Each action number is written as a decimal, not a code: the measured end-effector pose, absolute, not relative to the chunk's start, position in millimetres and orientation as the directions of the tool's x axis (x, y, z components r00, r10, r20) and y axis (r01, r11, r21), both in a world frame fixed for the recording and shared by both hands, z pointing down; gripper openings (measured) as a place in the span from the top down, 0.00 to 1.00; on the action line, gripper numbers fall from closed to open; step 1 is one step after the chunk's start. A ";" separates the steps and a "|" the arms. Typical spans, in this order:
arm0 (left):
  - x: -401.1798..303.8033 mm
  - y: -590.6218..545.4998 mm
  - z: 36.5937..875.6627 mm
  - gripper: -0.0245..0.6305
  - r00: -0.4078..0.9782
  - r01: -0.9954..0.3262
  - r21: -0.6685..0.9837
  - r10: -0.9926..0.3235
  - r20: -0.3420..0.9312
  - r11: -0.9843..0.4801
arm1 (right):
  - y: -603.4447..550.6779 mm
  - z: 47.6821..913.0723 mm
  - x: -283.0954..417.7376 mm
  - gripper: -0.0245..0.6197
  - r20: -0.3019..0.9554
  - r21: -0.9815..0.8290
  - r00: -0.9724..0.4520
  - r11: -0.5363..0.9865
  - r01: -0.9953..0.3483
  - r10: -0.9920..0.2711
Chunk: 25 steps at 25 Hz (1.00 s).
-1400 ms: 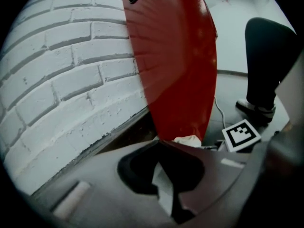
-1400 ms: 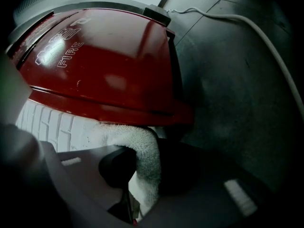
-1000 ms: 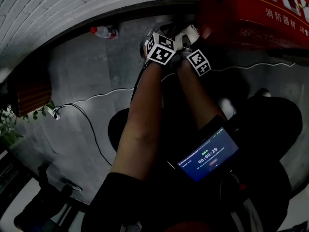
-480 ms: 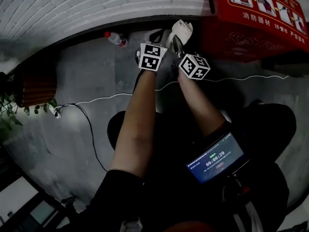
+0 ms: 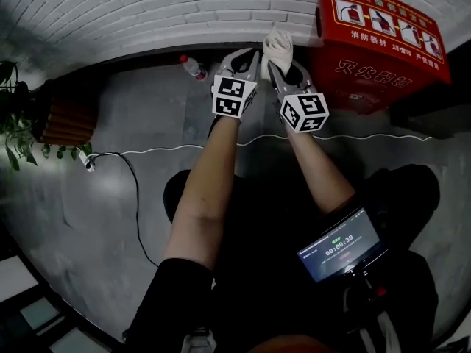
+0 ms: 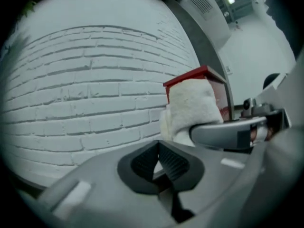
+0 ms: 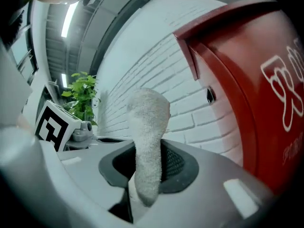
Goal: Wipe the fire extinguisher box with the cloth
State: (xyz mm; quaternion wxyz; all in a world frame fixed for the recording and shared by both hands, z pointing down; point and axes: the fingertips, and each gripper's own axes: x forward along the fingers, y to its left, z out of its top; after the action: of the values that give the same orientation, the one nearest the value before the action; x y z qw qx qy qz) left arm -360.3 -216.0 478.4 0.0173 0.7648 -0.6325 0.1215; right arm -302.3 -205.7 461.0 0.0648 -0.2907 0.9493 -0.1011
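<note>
The right gripper (image 7: 148, 167) has its jaws pinching a white terry cloth (image 7: 148, 127), which stands up out of them as a rolled, round-topped bundle. In the head view this gripper is raised in front of the white brick wall (image 5: 147, 13), with the cloth (image 5: 277, 45) at its tip.

The red fire extinguisher box (image 5: 375, 43) stands against the wall to the right of the cloth, near it but apart from it (in the right gripper view a strip of brick shows between the cloth and the box's left edge). The box's sloped top bears white pictograms and Chinese lettering.

The left gripper (image 6: 160, 165) has its jaws pressed together with nothing between them; it is held up just beside the right one, on its left, and its own view looks past the shut jaws at the cloth and a corner of the red box behind it.

Both bare forearms reach forward side by side over a grey floor (image 5: 132, 197); a plastic bottle (image 5: 193, 67) with a red cap lies at the foot of the wall, left of the grippers. A thin pale cable (image 5: 162, 150) runs across the floor; leaves of a green plant (image 5: 13, 123) show at the far left. A small lit screen (image 5: 342, 243) with a timer sits at the person's lower right.
</note>
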 end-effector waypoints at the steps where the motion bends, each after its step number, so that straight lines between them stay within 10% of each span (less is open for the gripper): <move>1: -357.1 -211.3 466.0 0.96 0.175 -0.972 -0.124 -0.968 0.182 -0.199 | -200.2 451.4 -300.4 0.81 -0.067 -0.208 -0.829 0.820 -0.533 -0.555; 25: -197.5 -140.4 184.7 0.96 0.378 -0.925 -0.123 -0.904 -0.198 -0.360 | -157.4 186.1 -124.8 0.81 -0.155 0.135 -0.904 0.898 -0.420 -0.399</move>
State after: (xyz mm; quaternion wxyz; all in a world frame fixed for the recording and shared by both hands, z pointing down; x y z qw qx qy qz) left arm -197.5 -140.4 184.7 -0.1071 0.8232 -0.5555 -0.0479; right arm -124.8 -157.4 186.1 0.0618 -0.2105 0.9721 0.0830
